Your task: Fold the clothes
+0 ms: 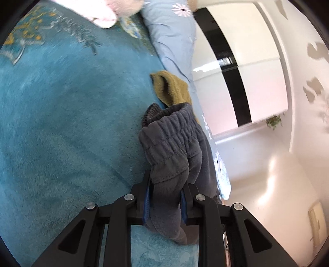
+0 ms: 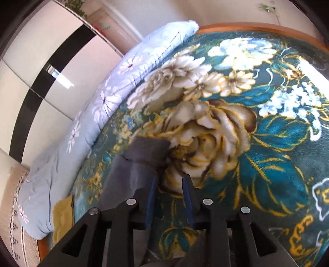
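Observation:
My left gripper is shut on the waistband end of grey fleece trousers and holds the bunched cloth above the teal blanket. An olive-yellow garment lies just beyond the trousers, near the bed's edge. In the right wrist view, my right gripper is open with nothing between its blue pads. A flat part of the grey trousers lies just left of its left finger on the floral blanket. The olive garment shows at the lower left.
A pale blue flowered quilt runs along the bed's edge; it also shows in the left wrist view. A pink plush item lies at the far end. A white and black wardrobe stands beside the bed.

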`<action>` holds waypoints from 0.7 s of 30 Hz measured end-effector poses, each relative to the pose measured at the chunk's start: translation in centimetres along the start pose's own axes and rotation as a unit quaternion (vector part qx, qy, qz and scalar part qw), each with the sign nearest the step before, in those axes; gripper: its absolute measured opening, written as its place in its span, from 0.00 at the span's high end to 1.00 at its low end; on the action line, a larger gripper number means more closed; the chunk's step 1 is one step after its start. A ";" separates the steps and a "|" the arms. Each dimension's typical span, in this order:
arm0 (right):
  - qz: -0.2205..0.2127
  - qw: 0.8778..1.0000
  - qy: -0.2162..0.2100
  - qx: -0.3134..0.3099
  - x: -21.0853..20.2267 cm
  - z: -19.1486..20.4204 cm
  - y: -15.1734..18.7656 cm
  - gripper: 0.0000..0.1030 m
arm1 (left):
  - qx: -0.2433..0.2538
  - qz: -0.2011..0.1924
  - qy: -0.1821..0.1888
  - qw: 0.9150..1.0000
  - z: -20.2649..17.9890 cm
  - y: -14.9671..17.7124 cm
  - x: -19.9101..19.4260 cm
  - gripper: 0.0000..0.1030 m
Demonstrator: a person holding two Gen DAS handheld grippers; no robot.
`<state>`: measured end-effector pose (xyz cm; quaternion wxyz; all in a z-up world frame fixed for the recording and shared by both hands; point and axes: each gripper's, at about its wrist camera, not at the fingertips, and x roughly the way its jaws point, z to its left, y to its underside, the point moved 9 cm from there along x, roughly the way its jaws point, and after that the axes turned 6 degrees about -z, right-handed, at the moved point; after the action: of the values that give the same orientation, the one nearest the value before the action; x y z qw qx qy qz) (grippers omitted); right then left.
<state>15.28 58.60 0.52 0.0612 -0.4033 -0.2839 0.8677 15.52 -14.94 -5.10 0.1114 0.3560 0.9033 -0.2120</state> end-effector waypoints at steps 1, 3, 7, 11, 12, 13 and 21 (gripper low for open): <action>-0.007 1.000 -0.013 -0.020 -0.6 2.0 0.0 0.71 | -0.004 -0.005 -0.002 1.000 -0.1 0.0 0.1 0.76; -0.014 0.996 -0.053 -0.066 -1.7 6.9 0.6 0.71 | -0.013 -0.014 -0.006 1.000 -0.2 0.1 0.4 0.76; 0.029 0.957 -0.197 -0.210 -4.9 22.0 7.1 0.67 | -0.001 -0.025 -0.015 1.000 -0.3 0.2 0.3 0.76; 0.130 0.875 -0.275 -0.378 -7.2 32.5 21.1 0.55 | 0.010 -0.027 -0.023 0.999 0.0 0.5 -0.2 0.81; 0.156 0.846 -0.282 -0.426 -7.8 34.5 25.4 0.55 | 0.007 -0.024 -0.022 0.999 0.1 0.5 -0.2 0.81; 0.174 0.817 -0.284 -0.470 -8.1 35.6 29.6 0.55 | 0.005 -0.021 -0.021 1.000 0.3 0.5 -0.2 0.81; 0.263 0.631 -0.299 -0.665 -9.1 39.6 51.4 0.49 | -0.035 0.004 0.013 0.999 0.9 0.4 0.3 0.81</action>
<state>-1.43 -4.79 -0.92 -0.5430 -0.1107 -0.6688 0.4956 15.66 -14.89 -6.11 0.1128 0.3580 0.9101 -0.1755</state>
